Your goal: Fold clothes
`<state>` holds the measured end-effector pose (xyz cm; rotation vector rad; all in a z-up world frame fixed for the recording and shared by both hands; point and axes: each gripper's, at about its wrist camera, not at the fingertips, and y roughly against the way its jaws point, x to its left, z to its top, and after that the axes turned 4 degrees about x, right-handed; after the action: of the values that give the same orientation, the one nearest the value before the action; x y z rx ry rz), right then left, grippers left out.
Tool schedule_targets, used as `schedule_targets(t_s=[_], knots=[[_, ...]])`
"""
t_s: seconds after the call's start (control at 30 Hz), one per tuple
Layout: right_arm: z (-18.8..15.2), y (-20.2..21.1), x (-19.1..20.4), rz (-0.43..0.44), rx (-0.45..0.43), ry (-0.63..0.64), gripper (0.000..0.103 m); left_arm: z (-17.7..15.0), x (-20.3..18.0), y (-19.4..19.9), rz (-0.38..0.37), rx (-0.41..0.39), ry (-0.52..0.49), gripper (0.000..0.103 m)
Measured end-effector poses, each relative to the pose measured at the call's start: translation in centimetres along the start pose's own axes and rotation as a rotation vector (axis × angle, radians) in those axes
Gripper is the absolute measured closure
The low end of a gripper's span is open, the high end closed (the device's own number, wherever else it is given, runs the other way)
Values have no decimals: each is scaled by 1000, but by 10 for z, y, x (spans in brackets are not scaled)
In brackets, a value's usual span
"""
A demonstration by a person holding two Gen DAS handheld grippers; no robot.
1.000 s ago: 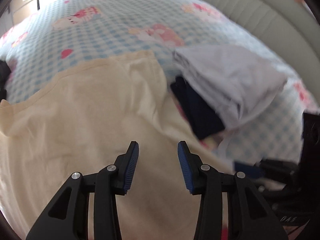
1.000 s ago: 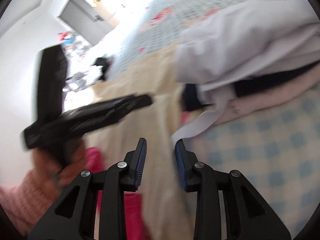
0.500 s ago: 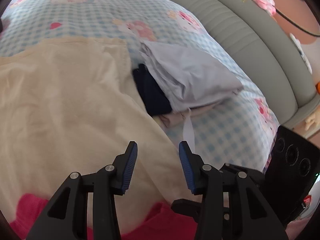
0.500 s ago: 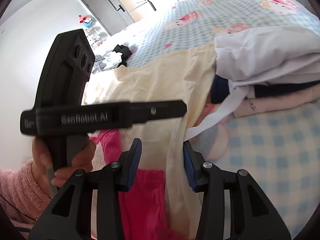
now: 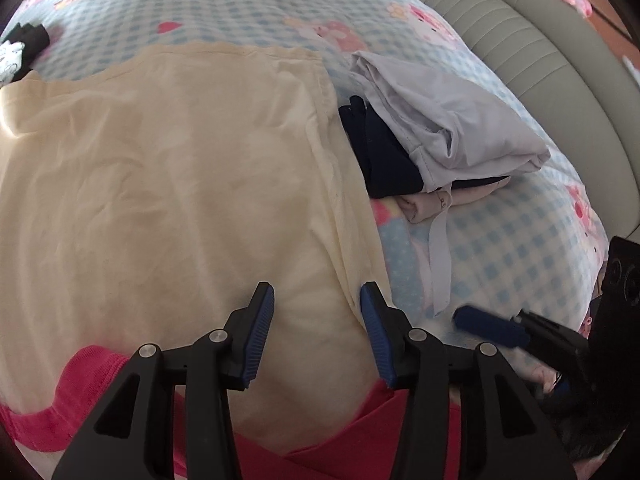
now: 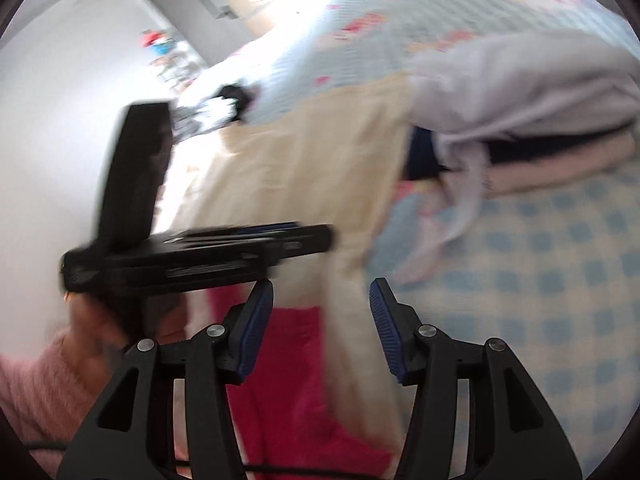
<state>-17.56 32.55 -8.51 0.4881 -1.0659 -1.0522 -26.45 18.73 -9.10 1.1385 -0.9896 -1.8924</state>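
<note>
A cream shirt (image 5: 180, 184) lies spread flat on the bed, over a pink garment (image 5: 92, 368) that shows at its near edge. My left gripper (image 5: 317, 312) is open and empty just above the cream shirt's near right corner. My right gripper (image 6: 321, 308) is open and empty, above the same right edge of the cream shirt (image 6: 320, 184) and the pink garment (image 6: 288, 360). The left gripper (image 6: 200, 252) shows blurred in the right wrist view, held by a hand.
A stack of folded clothes (image 5: 440, 120), light grey on navy on pale pink, sits right of the shirt on the blue checked blanket (image 5: 500, 248). A grey padded headboard (image 5: 540, 52) curves behind. A black-and-white garment (image 5: 20, 48) lies far left.
Both grippers have moved toward the near right corner of the cream shirt. The right gripper's jaws have opened wider. The left one stays open.
</note>
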Motion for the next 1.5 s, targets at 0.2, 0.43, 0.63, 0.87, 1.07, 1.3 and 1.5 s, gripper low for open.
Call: schedule_targets(t_s=[0.2,0.43,0.63,0.87,1.07,1.3,1.5], knots=[[7,3,-26,-41,-30,-82,62,-5,2,-5,4,-7,0,56],[36,-49,-30,117,74,-63,66,-10,11,0,-42,-41,37,56],[34,-56,-36,143,91,-57,89,-15,16,7,-78,-66,59,55],[36,-28,-7,-70,-27,57,88,-20,17,18,-85,-79,49,51],[45,-64,-29,39,128,-3,88,-22,23,19,-91,-71,55,51],[49,-57,-33,-18,94,3,70,-24,30,13,-94,-56,71,50],[65,-85,-34,81,176,34,79,-27,30,14,-96,-55,65,48]])
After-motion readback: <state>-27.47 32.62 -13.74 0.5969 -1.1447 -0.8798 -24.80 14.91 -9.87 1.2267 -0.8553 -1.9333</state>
